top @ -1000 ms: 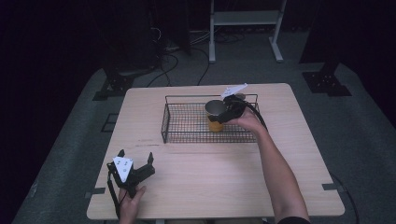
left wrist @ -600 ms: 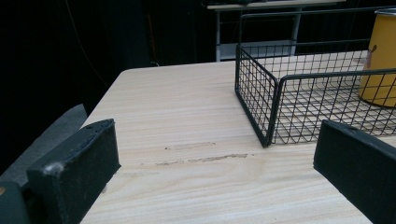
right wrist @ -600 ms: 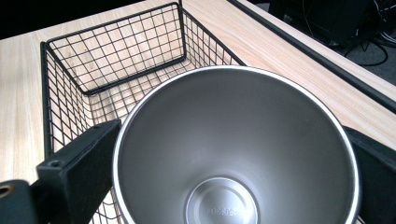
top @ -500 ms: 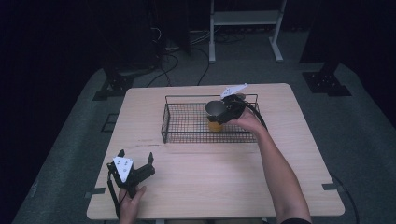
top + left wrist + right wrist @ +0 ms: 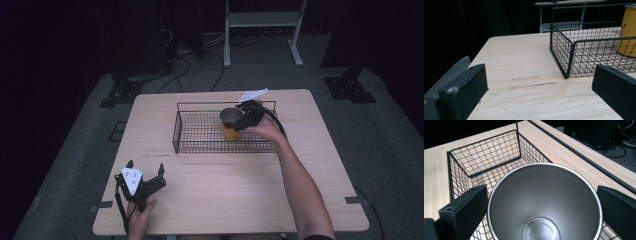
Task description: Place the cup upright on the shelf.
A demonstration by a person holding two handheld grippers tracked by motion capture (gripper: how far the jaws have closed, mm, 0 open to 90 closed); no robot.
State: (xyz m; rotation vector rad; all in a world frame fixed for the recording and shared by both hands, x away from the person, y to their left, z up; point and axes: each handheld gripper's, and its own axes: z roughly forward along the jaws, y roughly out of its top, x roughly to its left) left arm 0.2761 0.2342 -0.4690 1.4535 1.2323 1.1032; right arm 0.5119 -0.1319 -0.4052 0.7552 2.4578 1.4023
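A yellow cup (image 5: 230, 127) with a steel inside (image 5: 544, 205) stands upright in the black wire basket (image 5: 175, 131) at the middle back of the wooden table (image 5: 225, 190). My right gripper (image 5: 234, 119) reaches into the basket from the right. Its jaws stand wide, one on each side of the cup's rim, and the gripper (image 5: 541, 202) is open around it. My left gripper (image 5: 145, 167) rests near the table's front left corner, open, with nothing between its jaws. From there the basket (image 5: 564, 50) and the cup (image 5: 627, 30) lie ahead to the right.
The basket's left half holds nothing. A faint scuff mark (image 5: 531, 85) crosses the tabletop in front of the left gripper (image 5: 536, 85). Beyond the table stand a white metal frame (image 5: 260, 20), cables (image 5: 200, 47) and dark stand bases on grey floor.
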